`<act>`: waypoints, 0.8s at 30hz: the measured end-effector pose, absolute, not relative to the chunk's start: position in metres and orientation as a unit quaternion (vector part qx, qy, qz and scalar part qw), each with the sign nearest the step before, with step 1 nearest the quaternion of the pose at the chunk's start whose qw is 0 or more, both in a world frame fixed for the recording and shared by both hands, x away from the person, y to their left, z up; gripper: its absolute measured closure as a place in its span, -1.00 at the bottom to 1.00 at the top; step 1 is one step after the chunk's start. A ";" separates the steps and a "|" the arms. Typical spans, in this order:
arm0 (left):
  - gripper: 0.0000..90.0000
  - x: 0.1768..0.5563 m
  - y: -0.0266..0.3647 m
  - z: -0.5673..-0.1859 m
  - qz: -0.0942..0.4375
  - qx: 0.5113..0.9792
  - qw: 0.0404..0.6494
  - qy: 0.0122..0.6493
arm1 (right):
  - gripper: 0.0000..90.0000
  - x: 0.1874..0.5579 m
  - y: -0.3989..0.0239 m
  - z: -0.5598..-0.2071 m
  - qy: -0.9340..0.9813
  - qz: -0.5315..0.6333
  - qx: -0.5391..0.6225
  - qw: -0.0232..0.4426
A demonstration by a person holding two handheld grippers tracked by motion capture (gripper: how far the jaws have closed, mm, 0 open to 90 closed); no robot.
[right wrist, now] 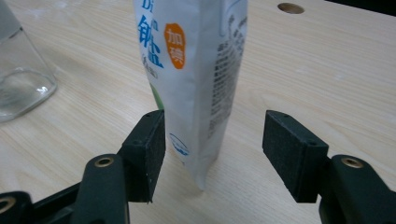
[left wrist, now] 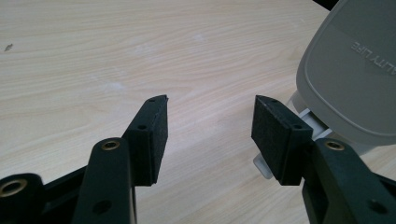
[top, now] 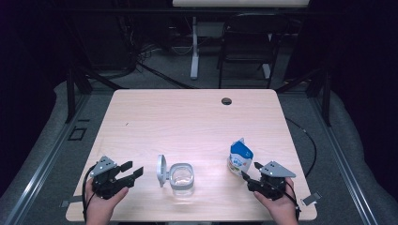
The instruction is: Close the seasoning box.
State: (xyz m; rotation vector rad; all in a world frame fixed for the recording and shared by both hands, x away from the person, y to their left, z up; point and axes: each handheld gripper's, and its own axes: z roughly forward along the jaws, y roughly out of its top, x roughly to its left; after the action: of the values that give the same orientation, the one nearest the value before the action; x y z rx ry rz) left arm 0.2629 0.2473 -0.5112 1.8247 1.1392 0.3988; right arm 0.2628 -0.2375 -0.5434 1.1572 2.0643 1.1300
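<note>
The right gripper [right wrist: 212, 154] stood wide open around the salt bag [right wrist: 196, 79]; the bag rose between its two black pads, and a gap showed on each side, so the pads did not press on it; the bag stood upright on the table [top: 187, 122], near the right front edge, just in front of that gripper [top: 249, 171]; its top looked cut open. The left gripper [left wrist: 210, 135] was wide open too and held nothing; it rested near the grey lid [left wrist: 355, 70], which stood flipped up beside the clear jar [top: 181, 178]; the jar sat near the middle of the front edge, well apart from the bag.

I think the step in hand was to grab the bag; to do it well, the pads should close on the flat sides low down, where the bag looks full and firm; the squeeze should be soft, since a hard pinch might push salt out of the open top; the bag should stay upright on the way to the jar; the left gripper could hold the jar by its side, so it would not slide.
</note>
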 end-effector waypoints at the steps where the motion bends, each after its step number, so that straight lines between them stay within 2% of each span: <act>1: 0.02 0.262 0.248 -0.511 0.163 0.741 0.458 0.464 | -0.13 0.264 -0.236 -0.544 0.761 0.418 0.424 0.257; 9: 0.03 0.252 0.261 -0.511 0.168 0.733 0.455 0.476 | -0.14 0.273 -0.223 -0.551 0.769 0.416 0.418 0.249; 24: 0.03 0.244 0.276 -0.513 0.172 0.725 0.450 0.492 | -0.21 0.282 -0.209 -0.560 0.759 0.406 0.433 0.267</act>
State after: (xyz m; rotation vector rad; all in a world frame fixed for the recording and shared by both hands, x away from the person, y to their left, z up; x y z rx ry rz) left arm 0.2441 0.2757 -0.5130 1.7923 1.2167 0.4261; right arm 0.2822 -0.2095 -0.5596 1.1697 2.0496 1.0950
